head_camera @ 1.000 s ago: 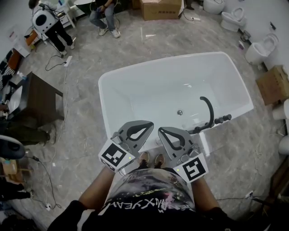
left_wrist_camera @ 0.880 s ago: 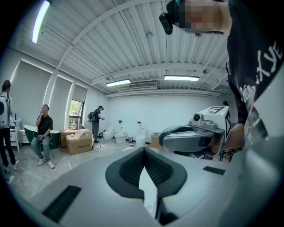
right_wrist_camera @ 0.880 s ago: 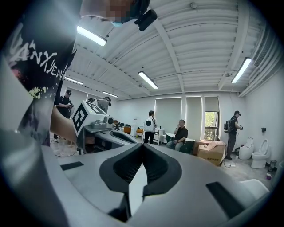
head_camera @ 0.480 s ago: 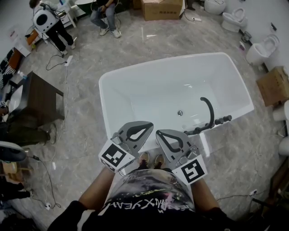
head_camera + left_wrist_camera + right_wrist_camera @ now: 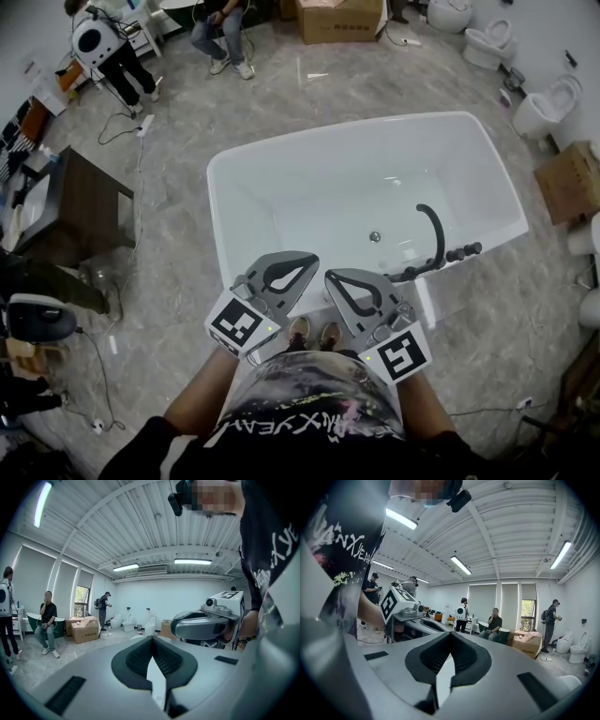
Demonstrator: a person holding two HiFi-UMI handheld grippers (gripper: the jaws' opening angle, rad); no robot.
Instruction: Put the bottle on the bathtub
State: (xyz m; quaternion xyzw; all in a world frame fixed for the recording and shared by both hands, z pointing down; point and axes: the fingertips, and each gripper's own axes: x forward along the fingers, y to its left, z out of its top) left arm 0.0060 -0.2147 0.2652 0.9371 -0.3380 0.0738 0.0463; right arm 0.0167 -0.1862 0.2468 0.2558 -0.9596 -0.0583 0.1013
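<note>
No bottle shows in any view. The white bathtub (image 5: 375, 123) stands on the grey floor right in front of me, empty, with a black curved faucet (image 5: 434, 230) at its right end. My left gripper (image 5: 312, 257) and right gripper (image 5: 331, 275) are held side by side close to my chest, over the tub's near rim. Both are shut with nothing between their jaws. In the left gripper view the left gripper's (image 5: 151, 637) dark pads meet at the tip and the right gripper (image 5: 206, 623) shows beside it. The right gripper view shows the right gripper (image 5: 450, 633) shut the same way.
My feet (image 5: 314, 330) stand at the tub's near side. A dark cabinet (image 5: 80, 202) is to the left and cardboard boxes (image 5: 339, 17) at the back. Toilets (image 5: 553, 98) line the right side. People (image 5: 220, 28) are at the far end, and cables (image 5: 136, 127) lie on the floor.
Both grippers stay nearly where they were, still shut; the right one drifted slightly left. The view shifted a little.
</note>
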